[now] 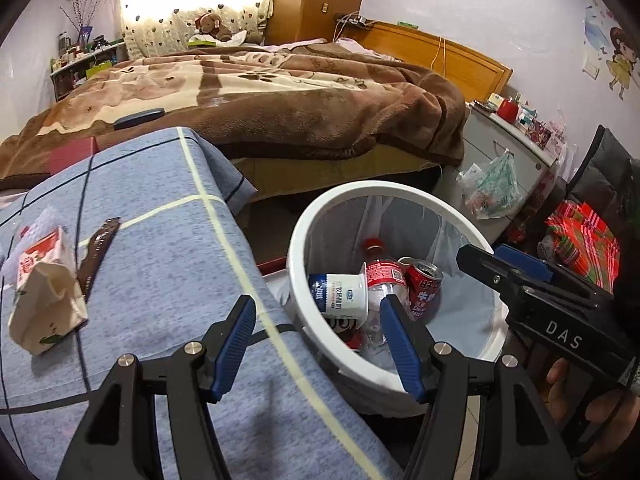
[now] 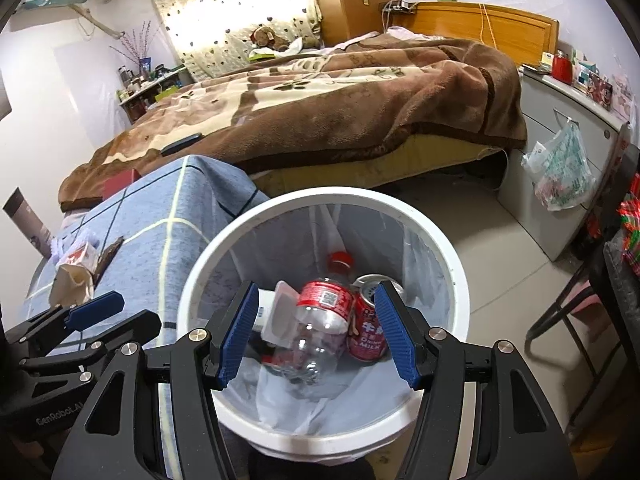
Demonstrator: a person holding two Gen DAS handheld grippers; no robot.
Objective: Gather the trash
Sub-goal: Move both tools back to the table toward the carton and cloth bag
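A white bin (image 1: 298, 280) (image 2: 448, 248) with a clear liner stands beside the blue-clothed table (image 1: 160, 272) (image 2: 160, 216). Inside lie a clear plastic bottle with a red label (image 1: 384, 274) (image 2: 320, 320), a red milk can (image 1: 424, 286) (image 2: 366, 332) and a white yogurt cup (image 1: 340, 294) (image 2: 280, 312). On the table lie a torn milk carton (image 1: 44, 292) (image 2: 76, 272) and a dark wrapper (image 1: 98, 248) (image 2: 108, 256). My left gripper (image 1: 318, 348) is open and empty over the table edge and bin rim. My right gripper (image 2: 316, 336) is open and empty above the bin.
A bed with a brown blanket (image 1: 260, 96) (image 2: 340, 92) lies behind. A grey cabinet (image 1: 508, 148) (image 2: 560, 128) with a hanging plastic bag (image 1: 492, 184) (image 2: 560, 168) stands right. A black chair (image 2: 580, 320) is at the right.
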